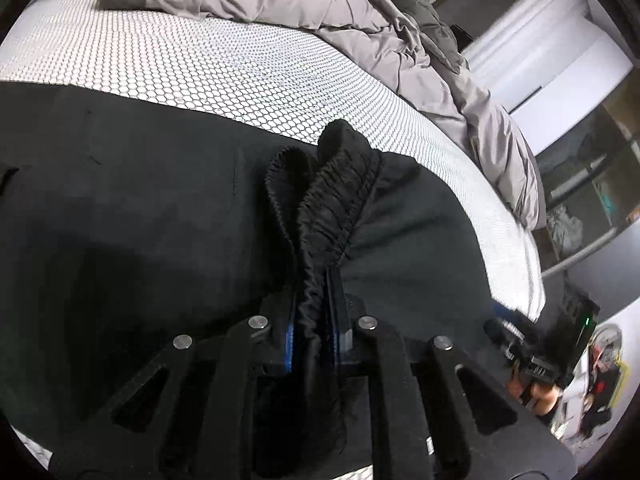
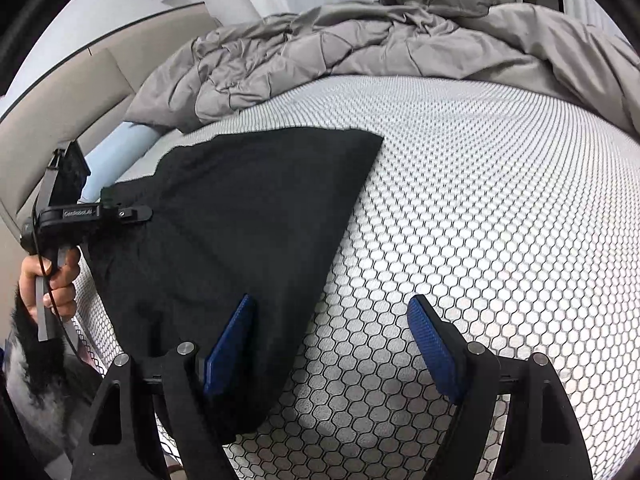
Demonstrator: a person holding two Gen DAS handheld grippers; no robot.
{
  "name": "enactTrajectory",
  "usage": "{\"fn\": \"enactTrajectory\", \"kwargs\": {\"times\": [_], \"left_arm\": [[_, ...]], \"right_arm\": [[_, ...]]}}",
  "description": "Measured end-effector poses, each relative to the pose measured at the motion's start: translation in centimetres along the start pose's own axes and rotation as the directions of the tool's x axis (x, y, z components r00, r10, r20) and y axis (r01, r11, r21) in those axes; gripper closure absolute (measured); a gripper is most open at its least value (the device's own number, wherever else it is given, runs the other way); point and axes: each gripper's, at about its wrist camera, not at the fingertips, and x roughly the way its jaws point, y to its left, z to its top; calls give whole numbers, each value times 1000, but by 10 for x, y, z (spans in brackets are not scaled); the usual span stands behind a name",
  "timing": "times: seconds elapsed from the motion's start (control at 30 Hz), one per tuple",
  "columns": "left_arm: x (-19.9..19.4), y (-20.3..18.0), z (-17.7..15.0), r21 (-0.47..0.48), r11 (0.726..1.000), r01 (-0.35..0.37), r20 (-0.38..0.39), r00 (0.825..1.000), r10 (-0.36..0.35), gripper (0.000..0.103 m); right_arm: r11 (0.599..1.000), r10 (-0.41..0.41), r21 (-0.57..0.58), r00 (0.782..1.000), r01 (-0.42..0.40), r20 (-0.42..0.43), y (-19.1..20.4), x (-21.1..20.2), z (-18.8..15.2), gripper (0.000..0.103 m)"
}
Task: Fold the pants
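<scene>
Pinching the bunched elastic waistband (image 1: 336,184), the left gripper (image 1: 314,300) is clamped tight; ahead of it the black pants (image 2: 240,216) sprawl over the honeycomb mattress (image 2: 480,200). Right gripper (image 2: 332,344) gapes empty beside their edge. Soft, limp cloth; seams look the best hold.

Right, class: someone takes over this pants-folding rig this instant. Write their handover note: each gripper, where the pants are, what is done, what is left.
Left gripper: shut on the elastic waistband of the black pants, lifting it off the mattress.
Right gripper: open, holding nothing, over the pants' near edge.
Pants: spread on the honeycomb mattress; grey duvet bunched behind.
Done: waistband gripped.
Left: probably carry it across, lay it down, smooth, finish folding.
</scene>
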Motion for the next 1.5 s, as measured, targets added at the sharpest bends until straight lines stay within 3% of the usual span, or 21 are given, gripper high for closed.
{"fn": "enactTrajectory", "kwargs": {"times": [0.13, 0.23, 0.4, 0.47, 0.53, 0.57, 0.7, 0.83, 0.87, 0.9, 0.93, 1.0, 1.13, 1.27, 1.37, 1.43, 1.5], "left_arm": [[-11, 1, -3, 37, 999, -10, 1, 1000, 10, 90], [-11, 3, -3, 26, 996, -90, -9, 996, 90, 73], [-32, 8, 1, 1, 999, -51, 66, 997, 51, 71], [-42, 2, 4, 0, 999, -41, 113, 993, 41, 65], [-52, -7, 4, 1, 1000, -28, 164, 986, 28, 50], [-54, -13, 5, 6, 1000, -21, 172, 985, 20, 47], [-43, -56, 1, 89, 996, 4, 142, 990, -17, 42], [-9, -107, -16, 194, 981, 25, 77, 996, -40, 36], [6, -122, -24, 234, 972, 38, 31, 998, -47, 36], [14, -130, -29, 253, 966, 44, 9, 999, -47, 36], [21, -138, -36, 280, 959, 50, -19, 999, -47, 36], [34, -155, -52, 344, 936, 69, -63, 997, -50, 36], [44, -167, -79, 461, 887, 28, -87, 996, 14, 36], [34, -171, -87, 454, 888, 70, -105, 994, -24, 36], [23, -186, -98, 501, 857, 120, -105, 991, -77, 36], [27, -202, -102, 547, 831, 99, -80, 995, -65, 34], [44, -214, -101, 536, 841, 71, -100, 995, -20, 34]], "right_arm": [[1000, 5, 0, 1000, -5, 4, 0, 0, 1, 23], [1000, 3, -5, 1000, -3, -6, 0, -2, 0, 23], [997, 5, -82, 998, -10, -57, 14, -15, -15, 23], [985, -43, -167, 996, 29, -81, 22, -18, -29, 23], [979, -62, -199, 993, 41, -101, 23, -21, -39, 23], [977, -68, -206, 992, 46, -103, 21, -25, -43, 23], [983, -41, -183, 996, 26, -82, 12, -44, -48, 23], [991, 84, -103, 996, -85, -10, 5, -59, -40, 23], [990, 122, -64, 993, -122, 0, 4, -57, -37, 23], [988, 146, -42, 989, -146, -5, 5, -54, -35, 28], [986, 157, -45, 987, -158, -20, 7, -50, -34, 40], [984, 165, -57, 985, -168, -51, 15, -40, -33, 50], [980, 198, -11, 973, -200, -117, 15, -23, -38, 76], [963, 271, 32, 958, -269, -92, 0, -37, -47, 77], [959, 264, 107, 964, -262, -9, -24, -58, -52, 74], [963, 241, 125, 971, -239, -2, -31, -61, -52, 75], [961, 259, 110, 966, -255, -18, -26, -59, -53, 74]]}}
